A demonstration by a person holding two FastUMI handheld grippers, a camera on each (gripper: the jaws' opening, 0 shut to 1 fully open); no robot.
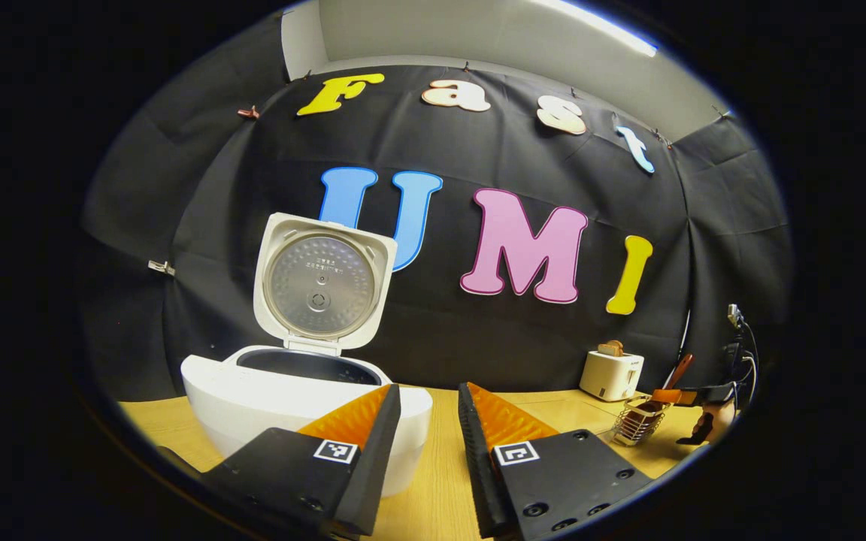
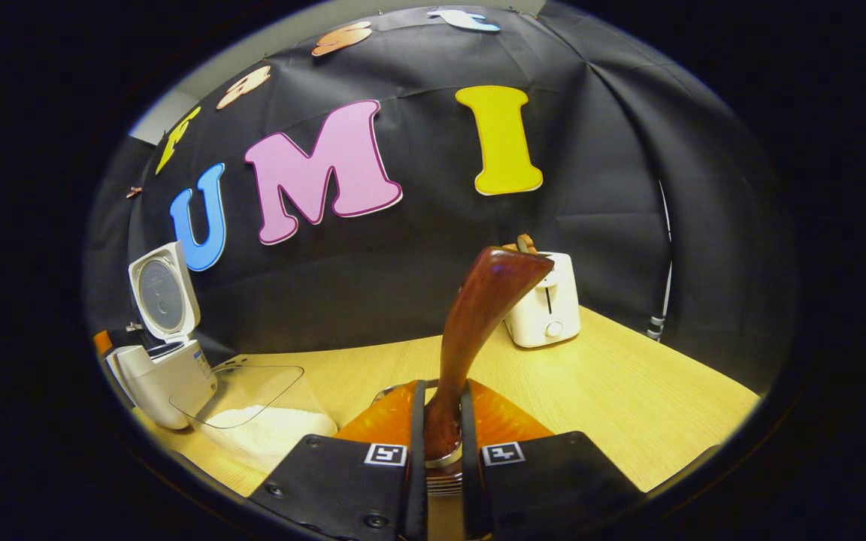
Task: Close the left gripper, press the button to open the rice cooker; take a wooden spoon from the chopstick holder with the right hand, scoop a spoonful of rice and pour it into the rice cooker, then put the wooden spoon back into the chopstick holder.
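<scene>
Wooden spoon (image 2: 478,315): stiff, light, glossy, likely slippery; we grip its handle in the closed right claw (image 2: 440,443). Left claw (image 1: 429,436) gapes, empty, beside the opened rice cooker (image 1: 290,398).

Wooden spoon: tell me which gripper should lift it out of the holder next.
Right. The right gripper is shut on the spoon handle, above the holder. The left gripper is open by the cooker, lid up.

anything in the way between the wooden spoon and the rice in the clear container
Nothing visible blocks it. The right gripper is shut on the brown wooden spoon, and the clear plastic container of white rice sits open-topped just beside it on the light wooden table.
</scene>
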